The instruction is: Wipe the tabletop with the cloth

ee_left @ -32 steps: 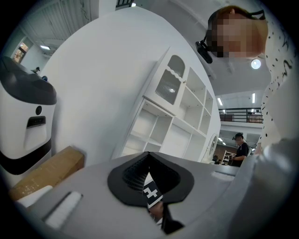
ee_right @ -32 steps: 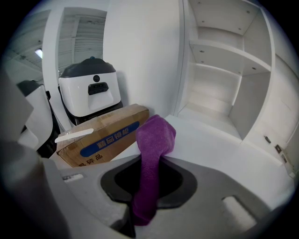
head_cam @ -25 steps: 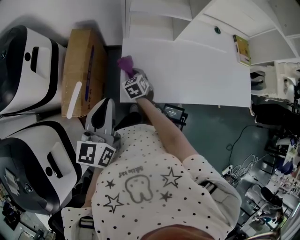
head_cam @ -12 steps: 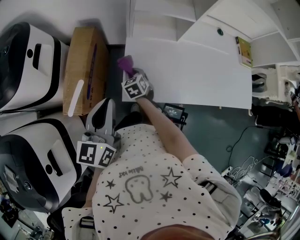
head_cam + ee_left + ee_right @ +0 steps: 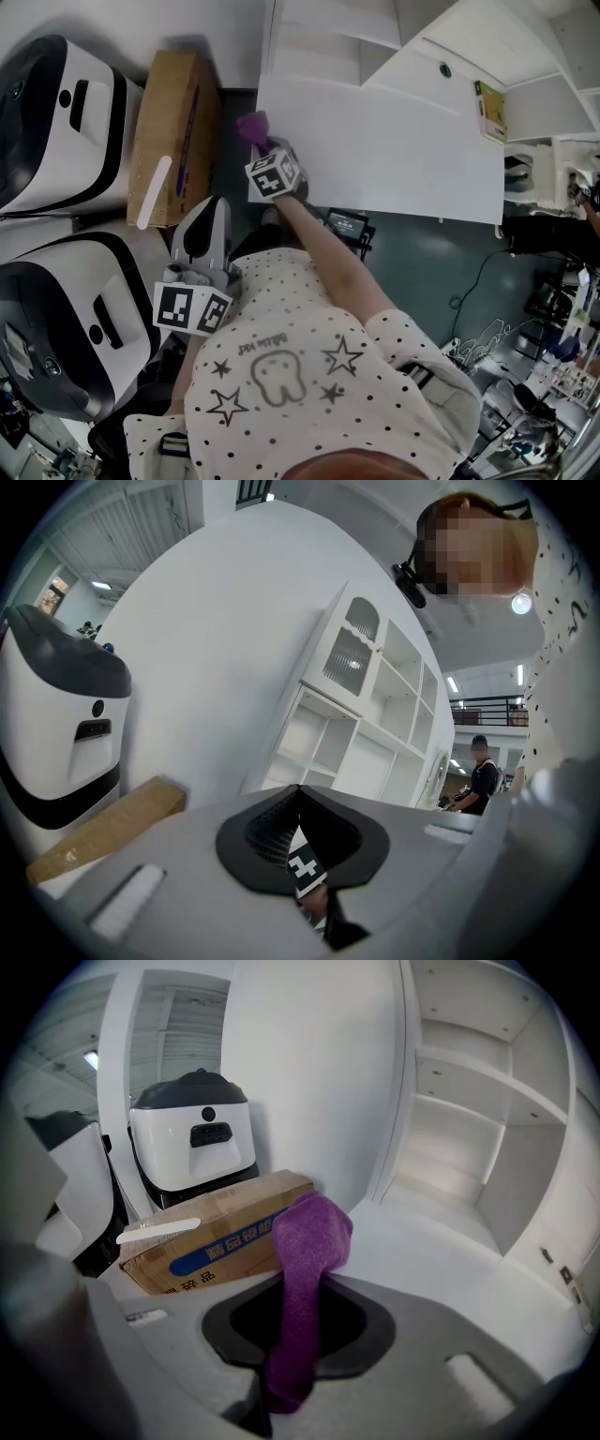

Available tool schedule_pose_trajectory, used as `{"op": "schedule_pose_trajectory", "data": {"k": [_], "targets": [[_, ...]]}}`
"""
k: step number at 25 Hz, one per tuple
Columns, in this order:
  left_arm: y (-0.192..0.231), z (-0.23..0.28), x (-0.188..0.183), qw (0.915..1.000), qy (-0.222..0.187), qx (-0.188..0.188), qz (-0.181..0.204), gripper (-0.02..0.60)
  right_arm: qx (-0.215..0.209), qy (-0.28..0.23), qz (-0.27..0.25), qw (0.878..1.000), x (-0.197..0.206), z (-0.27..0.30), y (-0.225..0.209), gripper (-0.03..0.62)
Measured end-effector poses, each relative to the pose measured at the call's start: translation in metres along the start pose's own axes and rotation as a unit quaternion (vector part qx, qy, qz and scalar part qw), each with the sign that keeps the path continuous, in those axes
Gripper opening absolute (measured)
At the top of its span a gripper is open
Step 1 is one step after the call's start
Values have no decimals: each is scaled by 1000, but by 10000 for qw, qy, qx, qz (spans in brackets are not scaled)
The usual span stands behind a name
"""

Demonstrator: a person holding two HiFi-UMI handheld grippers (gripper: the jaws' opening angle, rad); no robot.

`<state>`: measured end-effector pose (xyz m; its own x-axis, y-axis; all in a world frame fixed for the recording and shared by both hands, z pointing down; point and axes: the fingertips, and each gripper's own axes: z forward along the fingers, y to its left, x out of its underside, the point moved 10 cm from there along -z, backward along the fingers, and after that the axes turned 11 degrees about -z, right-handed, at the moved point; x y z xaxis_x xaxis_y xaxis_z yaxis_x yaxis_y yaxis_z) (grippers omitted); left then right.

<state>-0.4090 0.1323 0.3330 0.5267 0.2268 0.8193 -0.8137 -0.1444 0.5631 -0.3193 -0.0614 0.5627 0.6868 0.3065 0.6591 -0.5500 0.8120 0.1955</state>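
– Wide white tabletop [image 5: 394, 150] runs from its left edge far to the right, with white shelving [image 5: 441, 47] along the far side. Where is the cloth?

– The purple cloth [image 5: 251, 125] is at the left edge, near the front corner. The right gripper [image 5: 261, 145] has its jaws clamped on it, and the loose end sticks out past them.

– And the left gripper [image 5: 208, 214]?

– It hangs low beside the person's body, off the table, with its jaws drawn together on nothing.

– What crowds that left edge?

– A cardboard box [image 5: 173, 131] lies just beside it, across a strip of dark floor. Two white-and-black machines [image 5: 56, 122] stand beyond the box.
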Motion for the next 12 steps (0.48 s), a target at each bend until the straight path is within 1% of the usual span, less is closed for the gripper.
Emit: {"op": "schedule_pose_trajectory", "data": {"k": [4,7,10,12], "targets": [[4,-2,-1,10000,-25,7,-27,-5,-64,-68,99,9999,-1,1,4,61],[5,-1,-1,10000,-30,26,-41,-5,-222,-167,188,9994,0,2,3,61],[1,5,1,9999,66,123,-37,-5,-388,-259,243,9986,3,-3,-5,66],[-3,11,3,9996,161,212,-24,-5,-372,-253,418,9981,10,-11,-15,66]]}}
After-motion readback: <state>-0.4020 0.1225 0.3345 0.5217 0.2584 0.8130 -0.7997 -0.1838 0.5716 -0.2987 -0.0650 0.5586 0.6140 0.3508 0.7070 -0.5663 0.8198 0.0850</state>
